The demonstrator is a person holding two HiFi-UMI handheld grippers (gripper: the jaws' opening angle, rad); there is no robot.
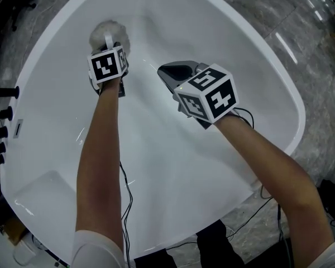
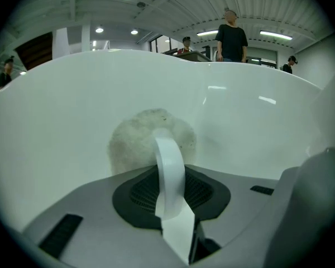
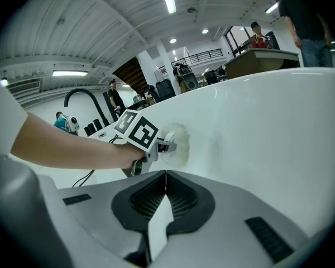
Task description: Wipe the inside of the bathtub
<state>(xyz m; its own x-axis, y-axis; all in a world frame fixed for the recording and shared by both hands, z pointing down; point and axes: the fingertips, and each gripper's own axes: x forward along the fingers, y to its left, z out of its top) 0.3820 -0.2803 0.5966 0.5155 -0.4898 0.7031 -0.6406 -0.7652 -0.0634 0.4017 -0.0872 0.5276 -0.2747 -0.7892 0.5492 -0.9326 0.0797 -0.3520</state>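
The white bathtub fills the head view, and both grippers are down inside it. A round fluffy white wiping pad lies against the tub wall at the far end. Its white strap loop is pinched in my left gripper, whose jaws are shut on it. From the left gripper view the pad sits just beyond the gripper, pressed to the wall. My right gripper hovers beside it over the tub floor, jaws shut with nothing in them. The right gripper view also catches the left gripper and the pad.
Black tap fittings stand on the tub's left rim; a curved black spout shows there too. Cables trail over the near rim. Grey marble floor surrounds the tub. People stand far behind.
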